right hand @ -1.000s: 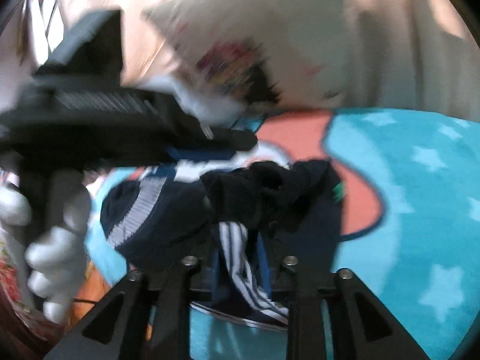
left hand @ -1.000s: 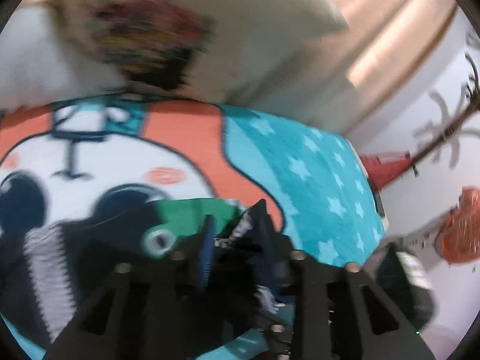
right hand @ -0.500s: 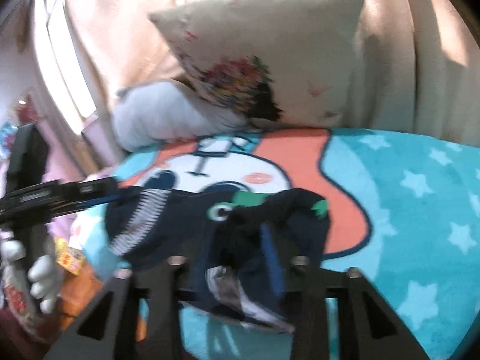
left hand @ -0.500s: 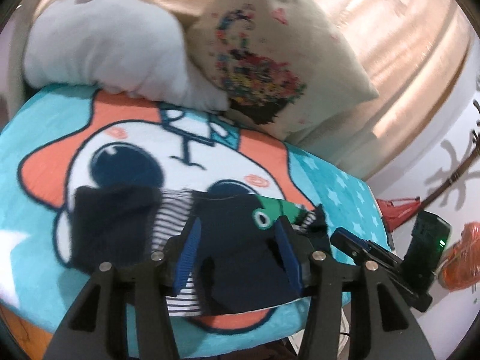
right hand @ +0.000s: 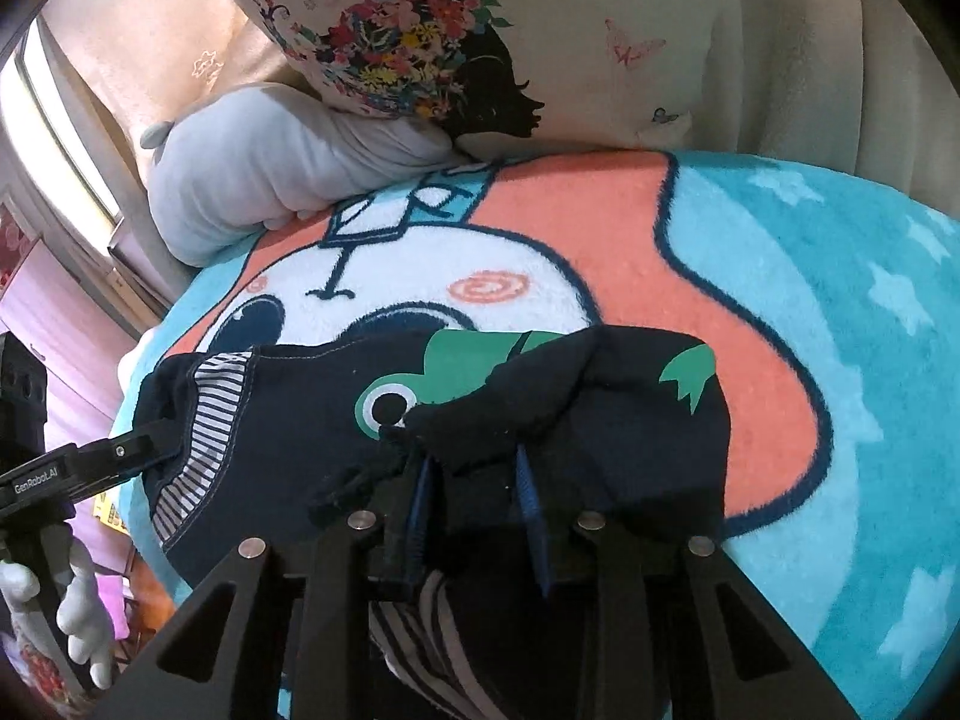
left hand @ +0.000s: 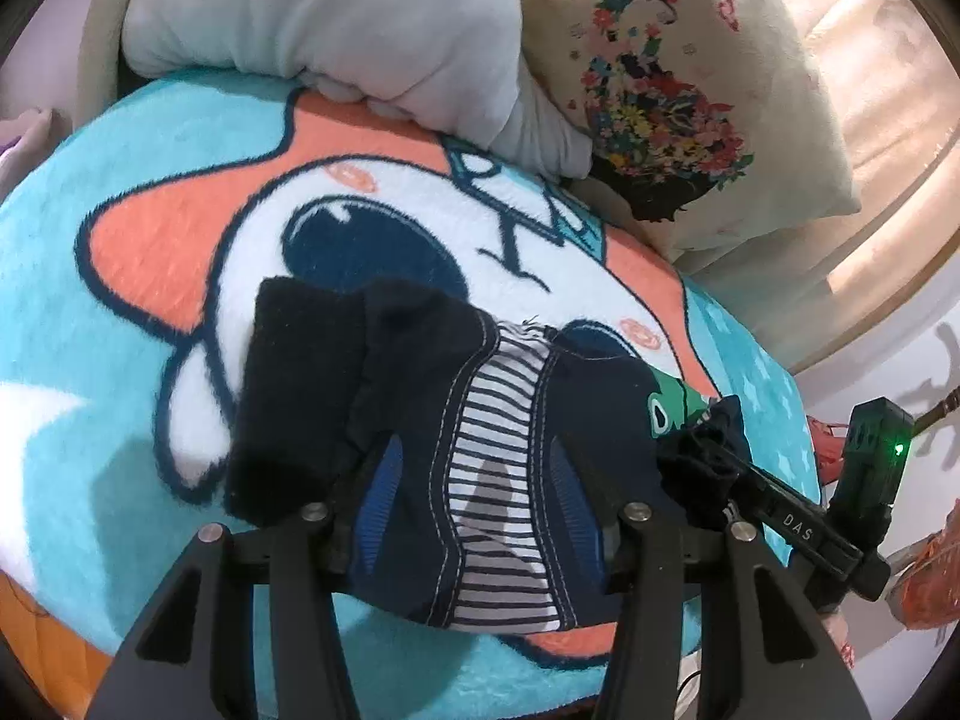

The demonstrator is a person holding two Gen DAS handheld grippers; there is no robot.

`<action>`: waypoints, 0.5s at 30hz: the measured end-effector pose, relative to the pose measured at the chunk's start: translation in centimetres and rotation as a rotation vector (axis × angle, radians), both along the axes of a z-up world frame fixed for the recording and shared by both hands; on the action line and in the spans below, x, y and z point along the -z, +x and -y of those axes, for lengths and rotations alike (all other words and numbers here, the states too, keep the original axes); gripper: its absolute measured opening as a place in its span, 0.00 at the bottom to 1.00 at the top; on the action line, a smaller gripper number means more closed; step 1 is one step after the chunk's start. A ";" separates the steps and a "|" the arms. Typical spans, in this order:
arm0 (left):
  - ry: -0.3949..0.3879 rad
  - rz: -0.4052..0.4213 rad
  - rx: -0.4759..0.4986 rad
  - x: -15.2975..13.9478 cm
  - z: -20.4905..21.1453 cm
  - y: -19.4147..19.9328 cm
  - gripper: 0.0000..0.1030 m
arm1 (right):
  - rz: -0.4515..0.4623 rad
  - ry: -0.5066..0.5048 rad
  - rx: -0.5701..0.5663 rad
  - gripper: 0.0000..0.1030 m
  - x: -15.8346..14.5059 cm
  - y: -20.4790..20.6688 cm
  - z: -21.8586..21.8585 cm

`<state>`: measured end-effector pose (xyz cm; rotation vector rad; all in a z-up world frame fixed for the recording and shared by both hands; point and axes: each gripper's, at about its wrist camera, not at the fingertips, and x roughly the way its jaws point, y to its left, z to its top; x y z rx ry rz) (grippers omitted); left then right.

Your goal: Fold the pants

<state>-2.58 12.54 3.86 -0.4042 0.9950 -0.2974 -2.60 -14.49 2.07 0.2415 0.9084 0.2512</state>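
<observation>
Small navy pants (left hand: 480, 438) with a striped white waistband and a green frog print (right hand: 420, 384) lie bunched on a cartoon blanket (left hand: 150, 252). My left gripper (left hand: 474, 492) has its blue-padded fingers spread wide around the striped waist fabric, which drapes between them. My right gripper (right hand: 474, 480) has its fingers close together around a bunched dark fold at the other end. The right gripper's tip also shows in the left wrist view (left hand: 720, 468), clamping dark fabric. The left gripper's tip shows in the right wrist view (right hand: 138, 450) at the striped edge.
A grey plush cushion (left hand: 336, 30) and a cream floral pillow (left hand: 678, 90) lie at the head of the bed. The blanket edge drops off at the near side (left hand: 540, 678). A gloved hand (right hand: 78, 618) holds the left gripper's handle.
Both grippers have pulled apart and drawn back, stretching the pants out sideways across the blanket. The cameras have lowered and now look along the spread garment.
</observation>
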 end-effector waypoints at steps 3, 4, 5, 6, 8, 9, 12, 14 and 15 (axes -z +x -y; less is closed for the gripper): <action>-0.018 0.025 0.005 -0.9 -0.7 -0.7 0.49 | 0.031 0.000 0.015 0.30 -1.3 -0.7 -0.1; -0.006 0.045 0.004 -1.5 -1.1 -1.1 0.49 | 0.045 0.002 0.022 0.32 -1.9 -1.1 -0.1; 0.015 0.069 -0.001 -2.2 -1.5 -1.6 0.49 | 0.064 0.002 0.028 0.34 -2.6 -1.6 -0.2; 0.034 0.087 -0.010 -2.6 -1.8 -1.9 0.51 | 0.085 -0.001 0.032 0.41 -3.4 -2.1 -0.4; 0.080 0.121 -0.046 -3.3 -3.0 -2.6 0.58 | 0.111 -0.005 0.019 0.50 -4.6 -2.6 -1.0; 0.095 0.130 -0.069 -3.3 -3.7 -2.9 0.59 | 0.120 -0.013 0.003 0.52 -5.1 -2.7 -1.7; 0.087 0.111 -0.118 -2.5 -6.0 -3.5 0.59 | 0.108 -0.011 -0.049 0.53 -5.4 -2.3 -3.7; 0.069 0.096 -0.133 -1.8 -7.0 -3.9 0.59 | 0.068 0.018 -0.100 0.53 -5.2 -1.4 -5.4; 0.062 0.094 -0.136 -1.5 -7.3 -4.1 0.59 | 0.045 0.031 -0.133 0.53 -5.1 -0.8 -6.5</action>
